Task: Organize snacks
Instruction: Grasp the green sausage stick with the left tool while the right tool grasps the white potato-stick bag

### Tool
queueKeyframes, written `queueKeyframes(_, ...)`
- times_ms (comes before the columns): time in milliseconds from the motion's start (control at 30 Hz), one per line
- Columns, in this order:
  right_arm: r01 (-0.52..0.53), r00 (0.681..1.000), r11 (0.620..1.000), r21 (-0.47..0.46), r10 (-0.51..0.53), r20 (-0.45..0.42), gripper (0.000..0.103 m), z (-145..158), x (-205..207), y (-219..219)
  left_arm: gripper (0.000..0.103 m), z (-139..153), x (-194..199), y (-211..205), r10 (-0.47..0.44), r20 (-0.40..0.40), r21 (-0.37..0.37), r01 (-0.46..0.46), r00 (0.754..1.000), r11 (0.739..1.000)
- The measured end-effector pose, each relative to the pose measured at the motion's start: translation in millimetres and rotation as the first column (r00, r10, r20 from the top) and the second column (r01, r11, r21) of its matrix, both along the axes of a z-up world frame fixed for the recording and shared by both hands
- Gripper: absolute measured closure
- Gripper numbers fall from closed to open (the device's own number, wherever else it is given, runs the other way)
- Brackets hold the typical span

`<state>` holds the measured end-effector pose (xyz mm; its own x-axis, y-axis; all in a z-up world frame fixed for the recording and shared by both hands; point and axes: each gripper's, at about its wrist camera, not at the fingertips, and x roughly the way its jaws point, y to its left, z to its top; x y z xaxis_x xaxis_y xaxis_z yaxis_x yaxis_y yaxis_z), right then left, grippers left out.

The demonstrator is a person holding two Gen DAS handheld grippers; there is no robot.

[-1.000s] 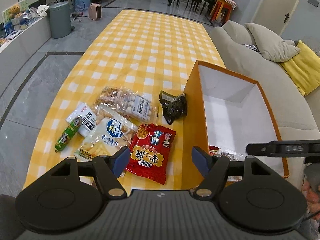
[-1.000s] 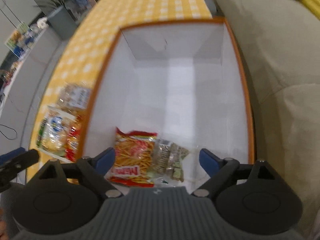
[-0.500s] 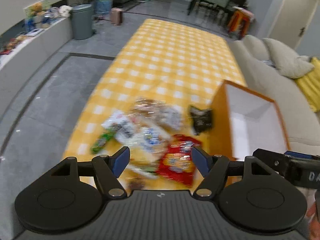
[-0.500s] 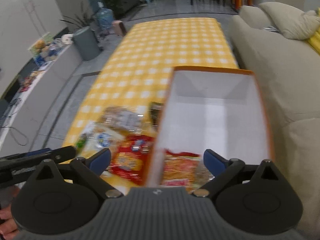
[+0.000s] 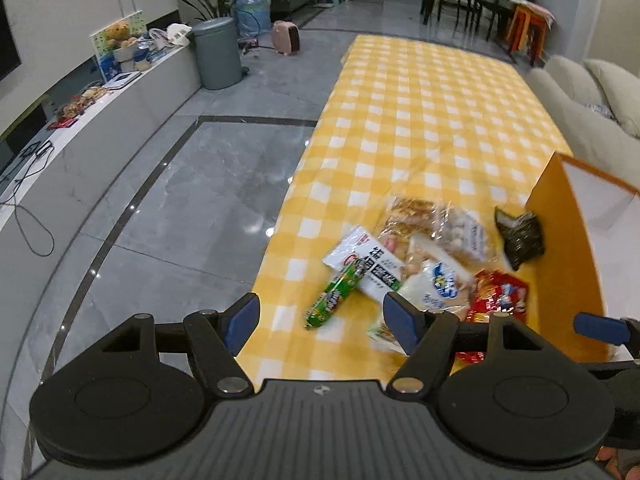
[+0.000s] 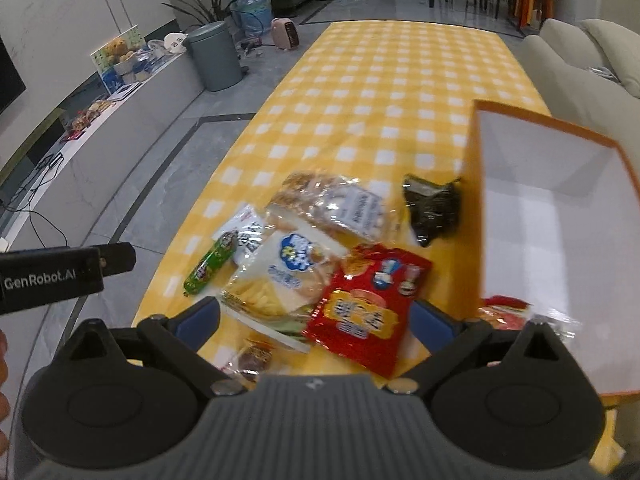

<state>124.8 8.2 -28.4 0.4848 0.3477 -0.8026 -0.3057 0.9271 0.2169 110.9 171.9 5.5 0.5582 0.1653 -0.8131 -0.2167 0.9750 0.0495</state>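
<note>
Both grippers spread and empty: the right gripper hangs over the red snack packet at lower centre, beside the orange box; a centred pinch across the packet's width looks best.

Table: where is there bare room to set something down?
The checked cloth beyond the snack pile is bare up to its far end. The white floor of the orange box is mostly free past the packets at its near end. The near part left of the box is crowded.
</note>
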Motion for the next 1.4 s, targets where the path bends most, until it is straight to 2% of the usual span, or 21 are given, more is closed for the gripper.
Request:
queueKeyframes(100, -0.01, 1.0, 1.0, -0.014, 0.011, 0.018, 0.005, -12, 5, 15, 0.02, -8, 15, 11, -0.001, -0.025, -0.007, 0.0, 1.0, 1.0)
queueKeyframes(167, -0.007, 1.0, 1.0, -0.026, 0.006, -0.004, 0.005, -20, 13, 20, 0.02, -13, 25, 19, -0.029, -0.024, -0.039, 0.028, 0.999, 0.999)
queueKeyframes(300, 0.052, 0.998, 0.999, -0.005, -0.052, -0.042, 0.005, -32, 26, 19, 0.02, -35, 59, 32, -0.166, -0.096, -0.093, 0.157, 0.982, 0.983)
queueKeyframes(433, 0.133, 0.99, 0.991, 0.032, -0.131, -0.058, 0.005, -40, 33, 9, 0.02, -69, 81, 39, -0.217, -0.121, -0.13, 0.202, 0.968, 0.971)
queueKeyframes(533, 0.116, 0.992, 0.992, 0.054, -0.113, -0.064, 0.005, -49, 37, 11, 0.025, -101, 86, 41, -0.191, -0.092, -0.138, 0.177, 0.977, 0.974)
queueKeyframes(600, 0.113, 0.993, 0.993, 0.045, -0.111, -0.048, 0.005, -54, 36, 14, 0.028, -113, 85, 41, -0.218, -0.079, -0.128, 0.207, 0.973, 0.97)
queueKeyframes(667, 0.07, 0.997, 0.997, 0.034, -0.07, -0.013, 0.005, -58, 35, 20, 0.028, -119, 88, 39, -0.251, -0.11, -0.121, 0.238, 0.962, 0.964)
queueKeyframes(733, 0.041, 0.999, 0.999, 0.007, -0.041, 0.012, 0.005, -62, 35, 27, 0.028, -122, 89, 38, -0.265, -0.107, -0.126, 0.251, 0.958, 0.96)
queueKeyframes(833, 0.057, 0.998, 0.998, 0.017, -0.057, 0.006, 0.005, -68, 39, 31, 0.027, -126, 90, 39, -0.278, -0.098, -0.133, 0.265, 0.955, 0.955)
queueKeyframes(867, 0.077, 0.997, 0.996, 0.039, -0.076, -0.015, 0.005, -71, 42, 31, 0.034, -127, 92, 42, -0.279, -0.099, -0.158, 0.262, 0.955, 0.952)
queueKeyframes(933, 0.115, 0.992, 0.99, 0.084, -0.111, -0.054, 0.005, -74, 45, 30, 0.058, -126, 92, 49, -0.254, -0.087, -0.208, 0.232, 0.963, 0.95)
queueKeyframes(967, 0.13, 0.99, 0.986, 0.107, -0.123, -0.073, 0.005, -75, 47, 29, 0.073, -126, 93, 51, -0.238, -0.092, -0.209, 0.215, 0.967, 0.954)
queueKeyframes(1000, 0.142, 0.988, 0.982, 0.125, -0.132, -0.085, 0.005, -75, 48, 30, 0.078, -126, 94, 53, -0.23, -0.098, -0.196, 0.208, 0.968, 0.958)
queueKeyframes(1133, 0.149, 0.986, 0.976, 0.159, -0.134, -0.103, 0.005, -75, 52, 37, 0.078, -126, 95, 57, -0.228, -0.087, -0.218, 0.205, 0.97, 0.954)
queueKeyframes(1233, 0.166, 0.978, 0.974, 0.154, -0.143, -0.153, 0.005, -80, 59, 42, 0.078, -126, 95, 61, -0.213, -0.089, -0.248, 0.185, 0.973, 0.951)
queueKeyframes(1333, 0.136, 0.961, 0.988, 0.07, -0.115, -0.25, 0.005, -91, 72, 56, 0.078, -124, 90, 67, -0.198, -0.074, -0.285, 0.17, 0.977, 0.943)
queueKeyframes(1400, 0.164, 0.962, 0.986, 0.011, -0.158, -0.225, 0.005, -89, 74, 63, 0.078, -122, 88, 71, -0.191, -0.064, -0.301, 0.163, 0.98, 0.94)
